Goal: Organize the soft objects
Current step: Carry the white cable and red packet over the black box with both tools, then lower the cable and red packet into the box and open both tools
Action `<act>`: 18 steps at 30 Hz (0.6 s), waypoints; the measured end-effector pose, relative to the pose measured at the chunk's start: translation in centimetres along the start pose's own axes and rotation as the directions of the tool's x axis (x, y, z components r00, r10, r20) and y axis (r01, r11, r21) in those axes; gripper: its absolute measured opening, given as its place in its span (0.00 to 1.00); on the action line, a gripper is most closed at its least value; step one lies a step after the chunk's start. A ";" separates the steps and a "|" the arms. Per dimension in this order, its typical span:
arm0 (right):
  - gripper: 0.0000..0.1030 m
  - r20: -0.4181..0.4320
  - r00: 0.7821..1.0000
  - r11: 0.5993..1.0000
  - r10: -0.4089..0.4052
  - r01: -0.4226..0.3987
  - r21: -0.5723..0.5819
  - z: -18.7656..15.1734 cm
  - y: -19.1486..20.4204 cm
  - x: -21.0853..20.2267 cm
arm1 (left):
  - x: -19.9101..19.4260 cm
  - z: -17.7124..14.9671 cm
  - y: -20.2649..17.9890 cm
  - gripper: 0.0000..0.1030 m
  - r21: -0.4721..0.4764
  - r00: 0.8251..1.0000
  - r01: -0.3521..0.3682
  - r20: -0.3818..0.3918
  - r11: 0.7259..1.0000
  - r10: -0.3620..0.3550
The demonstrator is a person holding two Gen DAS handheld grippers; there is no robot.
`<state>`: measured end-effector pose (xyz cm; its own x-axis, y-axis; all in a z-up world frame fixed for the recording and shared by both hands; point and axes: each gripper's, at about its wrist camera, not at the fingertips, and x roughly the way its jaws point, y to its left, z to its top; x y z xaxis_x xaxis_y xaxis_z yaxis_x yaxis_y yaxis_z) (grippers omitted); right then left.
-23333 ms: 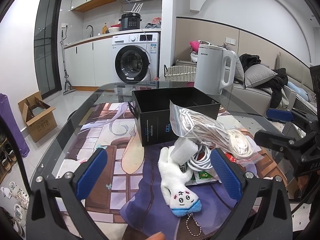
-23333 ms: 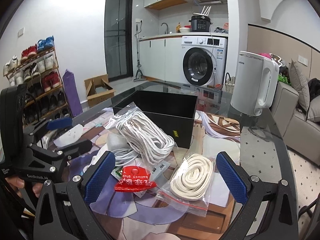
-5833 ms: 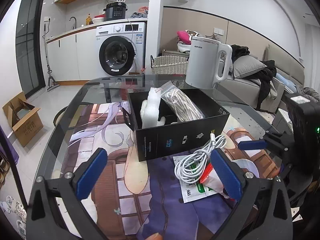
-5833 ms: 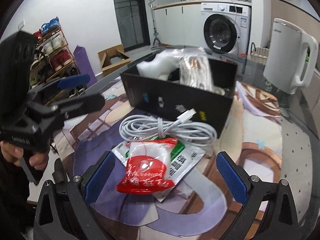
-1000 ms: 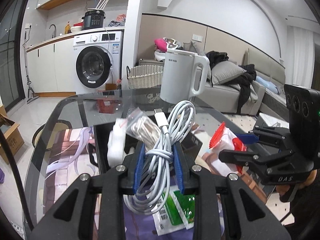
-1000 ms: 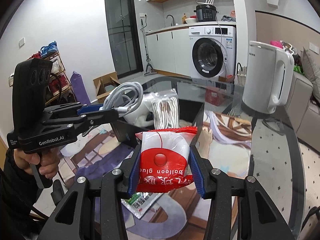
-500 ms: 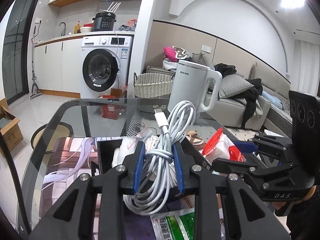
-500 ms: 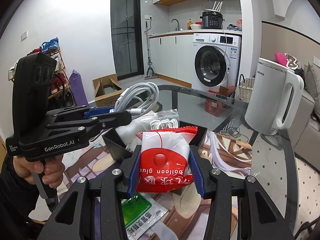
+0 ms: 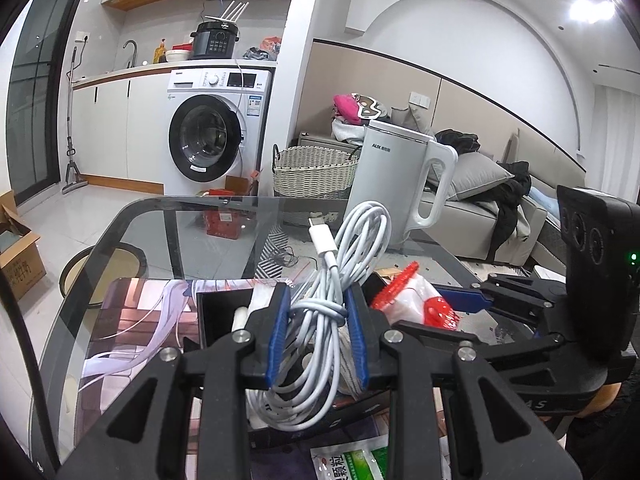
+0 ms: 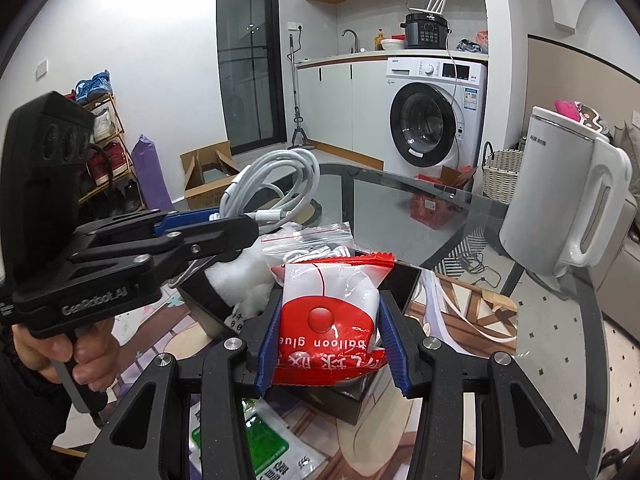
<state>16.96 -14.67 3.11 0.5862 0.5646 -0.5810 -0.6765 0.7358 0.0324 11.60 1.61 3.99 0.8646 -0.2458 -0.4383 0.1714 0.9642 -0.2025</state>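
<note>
My left gripper is shut on a coiled white charging cable, held above the open black box. In the right wrist view that left gripper reaches in from the left with the cable looped above its fingers. My right gripper is shut on a red and white balloon glue packet, over the box's near right corner. A white plush toy and a bagged white rope stand inside the box.
A white kettle stands on the glass table to the right of the box. A green and white sachet lies on the printed mat in front of the box. A person's hand grips the left handle.
Both grippers have moved forward over the black box with their loads still held. The box and kettle now sit closer in both views.
</note>
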 end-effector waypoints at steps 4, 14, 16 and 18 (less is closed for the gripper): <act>0.45 0.000 1.000 1.000 -0.008 0.008 0.000 0.5 -0.3 1.2 | 0.1 0.1 0.1 0.25 -0.001 1.000 -0.003 -0.001 1.000 0.003; 0.52 -0.029 0.999 1.000 -0.021 0.022 0.015 1.1 -1.0 3.7 | 0.7 0.3 0.2 0.25 0.004 1.000 0.002 -0.008 1.000 -0.002; 0.58 -0.022 0.999 0.999 -0.040 0.041 0.018 1.1 -1.4 3.4 | 0.9 0.2 0.1 0.25 0.007 1.000 0.004 -0.011 1.000 -0.004; 0.63 -0.008 0.998 0.998 -0.055 0.055 0.019 0.9 -1.8 2.7 | 1.2 0.1 -0.1 0.25 0.010 1.000 0.010 -0.016 1.000 -0.010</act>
<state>20.14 -14.18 2.21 0.6186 0.5204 -0.5887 -0.6346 0.7727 0.0162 12.69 1.28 3.59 0.8554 -0.2567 -0.4498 0.1847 0.9626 -0.1981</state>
